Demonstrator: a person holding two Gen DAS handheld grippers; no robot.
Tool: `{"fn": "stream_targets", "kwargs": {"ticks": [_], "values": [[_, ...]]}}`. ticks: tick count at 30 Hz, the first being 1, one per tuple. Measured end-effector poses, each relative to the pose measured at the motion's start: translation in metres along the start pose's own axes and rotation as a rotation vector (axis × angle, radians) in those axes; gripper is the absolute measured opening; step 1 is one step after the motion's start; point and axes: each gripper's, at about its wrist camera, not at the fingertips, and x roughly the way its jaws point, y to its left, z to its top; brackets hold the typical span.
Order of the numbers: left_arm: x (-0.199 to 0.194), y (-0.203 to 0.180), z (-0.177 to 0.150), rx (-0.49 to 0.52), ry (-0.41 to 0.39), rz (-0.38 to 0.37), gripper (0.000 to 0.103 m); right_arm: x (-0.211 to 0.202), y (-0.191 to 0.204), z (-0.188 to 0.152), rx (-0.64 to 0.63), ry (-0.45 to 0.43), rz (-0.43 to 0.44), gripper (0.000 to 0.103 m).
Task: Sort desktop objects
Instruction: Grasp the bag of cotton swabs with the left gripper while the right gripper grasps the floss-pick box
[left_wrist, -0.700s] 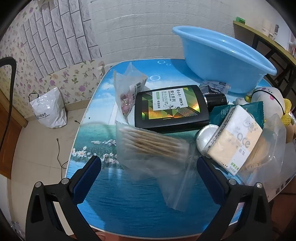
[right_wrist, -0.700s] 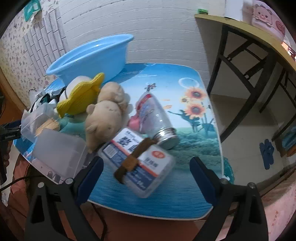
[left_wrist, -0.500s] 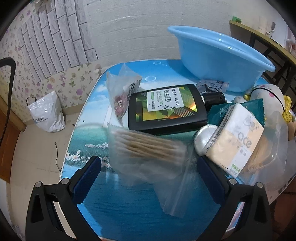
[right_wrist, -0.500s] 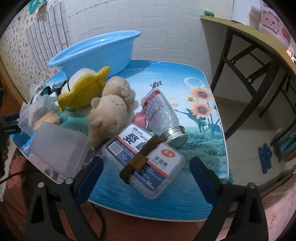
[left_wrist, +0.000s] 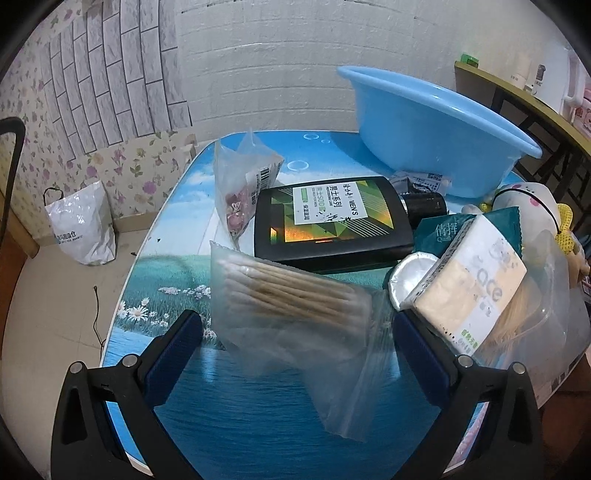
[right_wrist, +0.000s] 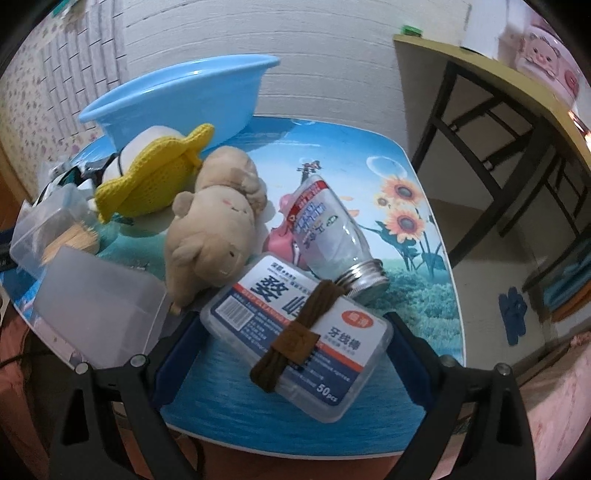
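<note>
Sorting appears barely begun: the blue basin (left_wrist: 436, 136), far ahead of the left gripper (left_wrist: 297, 332), shows no contents from this angle, and the clutter lies loose on the table (left_wrist: 236, 417).

Left gripper: jaws wide, holding nothing. The cotton swab bag (left_wrist: 291, 314) lies between the fingertips, apparently untouched. Directly ahead lies a black bottle (left_wrist: 332, 221) labelled "MEN'S". Ahead to the right sits a tissue pack (left_wrist: 472, 280) reading "ace", with a green packet (left_wrist: 447, 232) behind it.

Right gripper (right_wrist: 291, 332): jaws wide, holding nothing. The floss pick box (right_wrist: 295, 332) lies between the fingertips, a brown cord (right_wrist: 295, 336) lying across it; the lid reads "牙线棒" and "50pcs". Just ahead lies a glass jar (right_wrist: 328, 236) on its side, label not legible. Ahead to the left rest a beige plush (right_wrist: 218, 229) and a yellow knitted toy (right_wrist: 155, 188).

Judgement: nearly every item remains to be sorted.
</note>
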Motion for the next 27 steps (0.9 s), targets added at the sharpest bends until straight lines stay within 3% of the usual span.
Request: {"fn": "stream_targets", "kwargs": {"ticks": [6, 9, 10, 14, 20, 27], "values": [[-0.006, 0.003, -0.005, 0.012, -0.007, -0.014, 0.102, 0.002, 0.005, 0.003, 0.019, 0.003, -0.029, 0.097], [-0.012, 0.004, -0.008, 0.025, -0.028, -0.026, 0.082, 0.003, 0.004, 0.004, 0.030, 0.003, -0.034, 0.097], [-0.014, 0.004, -0.007, 0.029, -0.034, -0.030, 0.071, 0.003, 0.004, 0.004, 0.030, 0.004, -0.034, 0.097], [-0.018, 0.005, -0.008, 0.032, -0.032, -0.064, 0.052, 0.001, 0.003, 0.003, 0.022, -0.001, -0.033, 0.097], [-0.028, 0.001, -0.008, 0.074, -0.068, -0.051, 0.048, -0.008, -0.007, -0.003, 0.017, -0.001, -0.055, 0.097], [-0.025, 0.008, -0.007, 0.040, -0.052, -0.047, 0.049, -0.020, -0.018, -0.010, 0.062, 0.010, -0.057, 0.097]]}}
